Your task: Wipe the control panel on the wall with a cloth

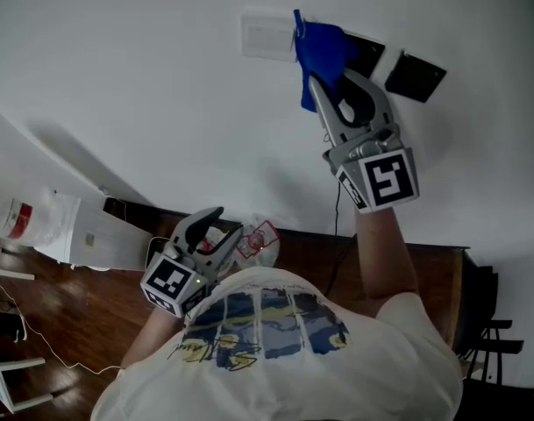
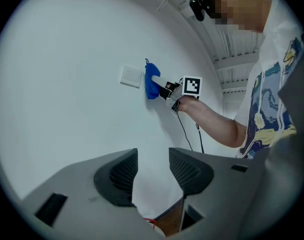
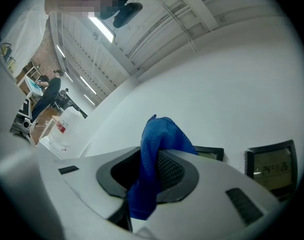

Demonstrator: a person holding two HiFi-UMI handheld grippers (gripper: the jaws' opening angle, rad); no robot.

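1. Head view.
   - Cloth [image 1: 321, 55]: blue and bunched. It lies against the wall just beside the white switch plate [image 1: 268, 35], between that plate and the control panel [image 1: 415, 75], and overlaps the nearer of the panel's two dark units.
   - Right gripper [image 1: 330, 90]: held up at the cloth.
   - Left gripper [image 1: 221, 224]: well below the plate, near the person's chest.

2. Left gripper view.
   - Fingers [image 2: 119, 176]: stand apart, with nothing between them but bare wall.
   - Cloth: a blue wad at the plate's far edge.

3. Right gripper view. The plate is out of sight here.
   - Fingers: closed on a fold of the cloth. A tuft rises past the tips and the tail hangs below.
   - Cloth: fine mesh weave.
   - Panel: two dark, framed, glossy screens beyond the tuft.
   - Handling, as a judgement:
     - The cloth is light, soft, limp and unlikely to slip. It is best held at a bunched fold, as here, so that a pad projects.
     - The panel faces are probably rigid and easily marked, so light pressure suits them.
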